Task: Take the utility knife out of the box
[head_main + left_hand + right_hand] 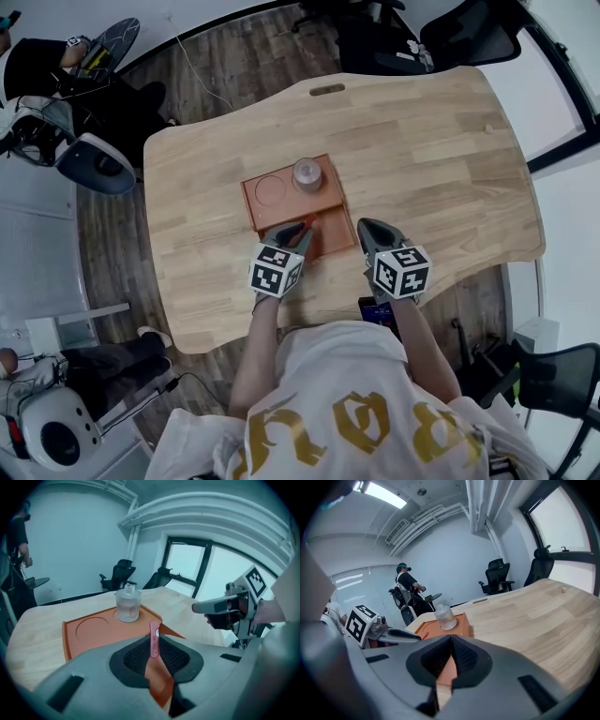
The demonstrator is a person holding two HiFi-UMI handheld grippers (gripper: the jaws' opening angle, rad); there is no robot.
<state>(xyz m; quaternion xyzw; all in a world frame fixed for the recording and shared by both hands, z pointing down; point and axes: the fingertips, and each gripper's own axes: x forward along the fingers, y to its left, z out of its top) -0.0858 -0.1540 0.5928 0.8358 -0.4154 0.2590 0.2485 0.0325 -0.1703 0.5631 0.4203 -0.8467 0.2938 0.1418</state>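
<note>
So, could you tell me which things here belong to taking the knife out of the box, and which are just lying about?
In the job:
utility knife, clamped in the left gripper
orange box

Just about:
glass bottle, standing in the box
right gripper, shut on nothing
wooden table
office chairs

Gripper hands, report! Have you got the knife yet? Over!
Left gripper shut on slim red utility knife, over shallow orange box's near end. Right gripper shut, empty, beside box. Small clear glass bottle at far end, not in the way.
</note>
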